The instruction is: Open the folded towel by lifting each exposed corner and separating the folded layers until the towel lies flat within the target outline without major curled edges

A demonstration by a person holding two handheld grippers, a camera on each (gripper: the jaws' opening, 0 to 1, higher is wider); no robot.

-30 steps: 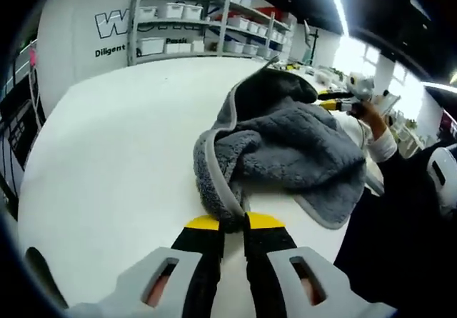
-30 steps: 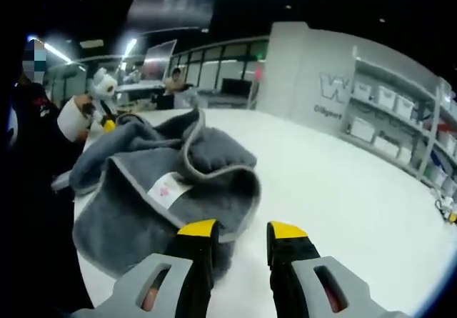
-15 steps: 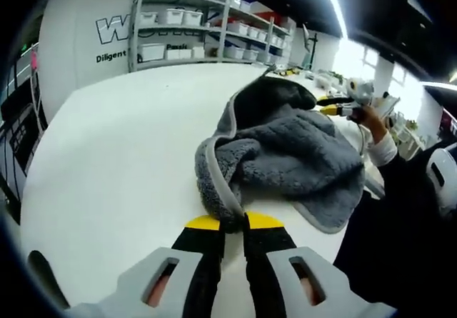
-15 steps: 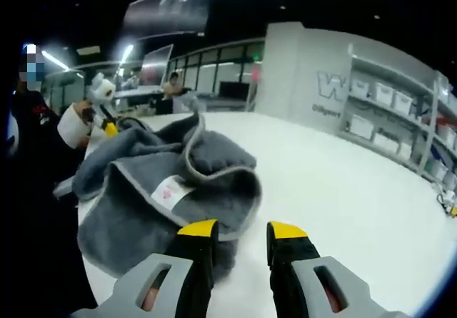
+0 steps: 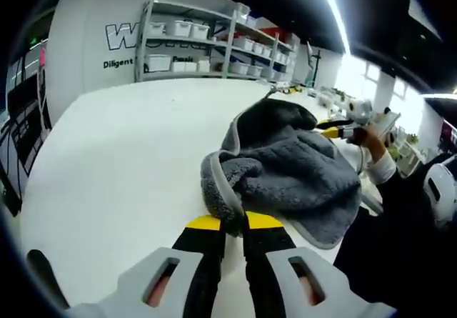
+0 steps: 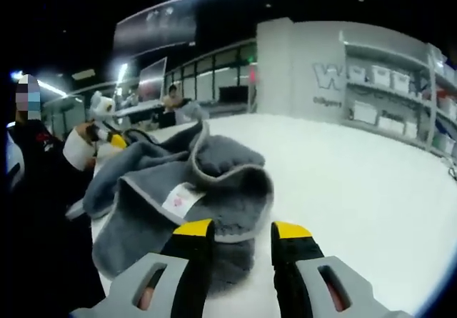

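A grey fluffy towel (image 5: 293, 168) with a paler hem lies bunched and partly folded on the white table (image 5: 128, 153). My left gripper (image 5: 233, 222) is shut on its near hem, which shows between the yellow tips. At the towel's far side is my right gripper (image 5: 334, 128), held by a hand. In the right gripper view the towel (image 6: 228, 182) shows a white label (image 6: 182, 200). My right gripper (image 6: 243, 230) stands open there, with the towel's rolled edge lying between the jaws. The left gripper (image 6: 114, 138) sits at the far corner.
The table (image 6: 357, 189) stretches wide and bare beyond the towel. Shelves with white bins (image 5: 193, 43) line the far wall, seen also as shelves (image 6: 400, 96). A person's dark sleeve with a white cuff (image 5: 385, 164) sits by the table's edge beside the towel.
Both views have shifted slightly with the hands. The towel bunch sits a little lower and flatter. The left jaws keep their hold and the right jaws stay apart.
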